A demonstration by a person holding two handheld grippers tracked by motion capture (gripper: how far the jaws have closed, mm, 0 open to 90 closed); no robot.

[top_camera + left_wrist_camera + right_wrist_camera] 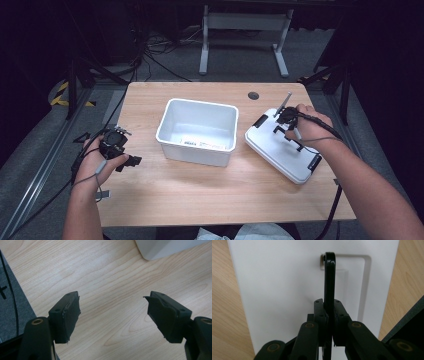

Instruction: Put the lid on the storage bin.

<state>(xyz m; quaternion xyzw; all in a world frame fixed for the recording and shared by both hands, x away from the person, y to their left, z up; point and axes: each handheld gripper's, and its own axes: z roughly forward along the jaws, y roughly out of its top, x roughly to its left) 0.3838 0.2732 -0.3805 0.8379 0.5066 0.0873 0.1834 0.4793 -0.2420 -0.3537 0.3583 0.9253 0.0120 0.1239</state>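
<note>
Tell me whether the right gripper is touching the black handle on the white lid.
Touching. The right gripper view shows the right gripper with its jaws closed on the black handle of the white lid, the handle pinched between them.

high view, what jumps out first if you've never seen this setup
A white open bin sits mid-table on the wooden table, with its white lid lying flat to its right. The right hand-held gripper is shut on the lid's black handle, raised upright. The left hand-held gripper hangs open over bare wood left of the bin.
</note>
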